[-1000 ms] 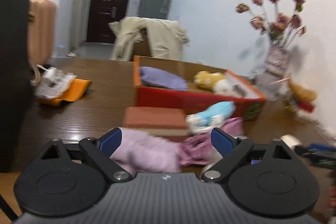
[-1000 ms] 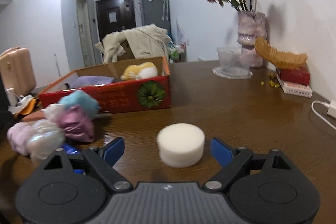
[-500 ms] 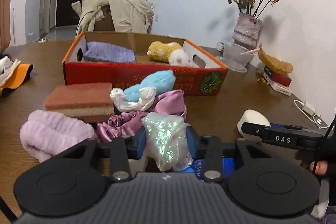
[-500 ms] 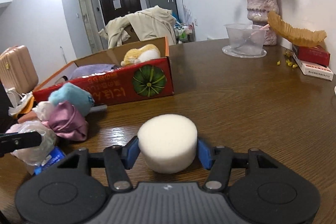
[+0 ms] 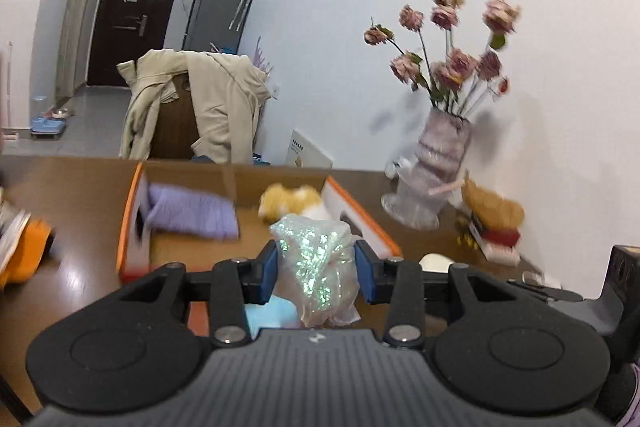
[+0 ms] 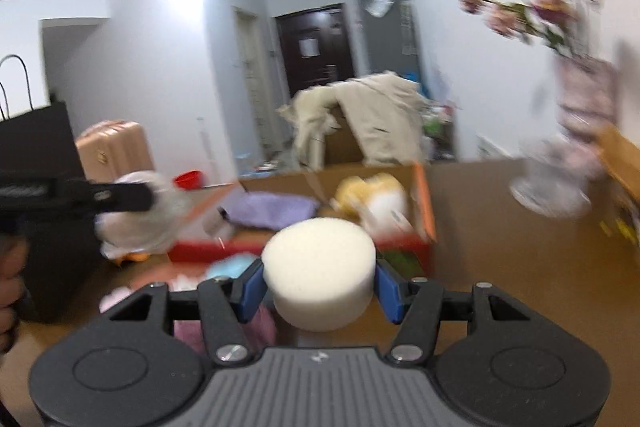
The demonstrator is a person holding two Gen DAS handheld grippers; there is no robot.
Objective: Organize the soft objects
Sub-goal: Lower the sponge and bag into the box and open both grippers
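We are now lifting both catches off the table: our left gripper [image 5: 316, 269] is pinching the glittery pouch [image 5: 316, 259], our right gripper [image 6: 319, 287] the white sponge [image 6: 319, 273]. A second ago both were lying between spread fingers; we are likely carrying them to the red box [image 6: 424, 203].

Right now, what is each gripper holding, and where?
Left gripper clamps the shiny pouch by its sides; right gripper clamps the round white sponge across its curved sides.

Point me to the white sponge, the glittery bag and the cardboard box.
white sponge [image 6: 320, 267]: right wrist view, its front side.
glittery bag [image 5: 314, 259]: left wrist view, its middle, between the pads.
cardboard box [image 5: 126, 227]: left wrist view, its orange left wall.
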